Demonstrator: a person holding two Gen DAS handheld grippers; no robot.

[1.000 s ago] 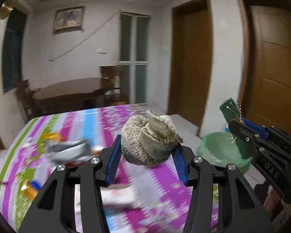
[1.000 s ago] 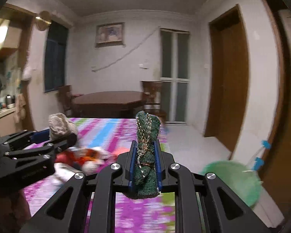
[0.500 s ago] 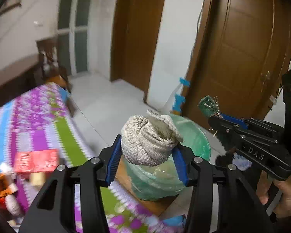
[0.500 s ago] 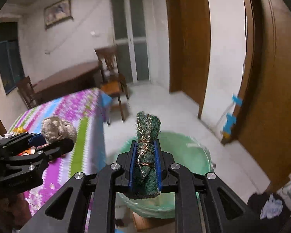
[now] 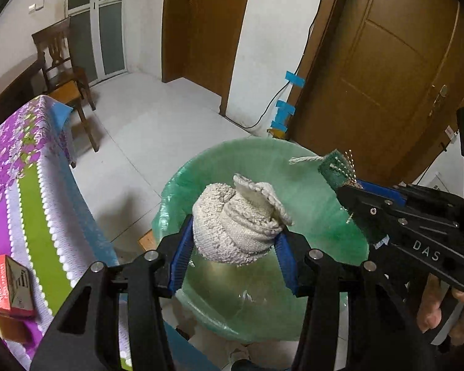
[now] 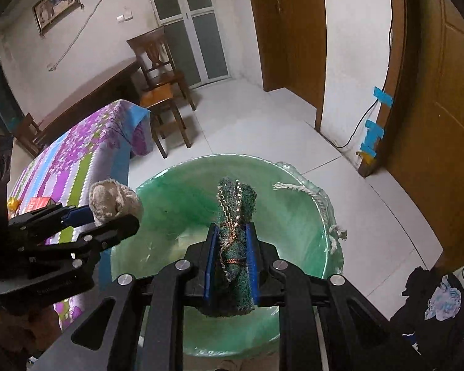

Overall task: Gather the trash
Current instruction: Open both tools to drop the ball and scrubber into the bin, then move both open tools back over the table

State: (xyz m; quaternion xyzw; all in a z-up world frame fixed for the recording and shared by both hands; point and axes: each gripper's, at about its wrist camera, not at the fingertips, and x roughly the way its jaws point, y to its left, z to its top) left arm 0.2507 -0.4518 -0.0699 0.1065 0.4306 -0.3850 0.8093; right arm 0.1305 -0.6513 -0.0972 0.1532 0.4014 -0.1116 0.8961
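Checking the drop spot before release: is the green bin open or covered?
Open. The green bin shows its bag-lined inside with no lid, and both held items hang above its mouth.

Your beige knitted rag [image 5: 241, 216] is a bundled, rolled-up lump of coarse looped cloth with a folded flap sticking up at its top. It sits between the blue pads of your left tongs [image 5: 233, 244], which have just been opening, and hangs over the mouth of the green-lined bin [image 5: 201, 167]. Your dark green scouring pad [image 6: 235, 247] is a thick, fuzzy block wound with thin copper and silver wire. It stands upright, pinched on both flat sides by your right tongs [image 6: 231, 259], also above the bin. The bin is round and wide, lined with a translucent green bag; a frayed white cord [image 6: 297, 189] drapes over its far rim.
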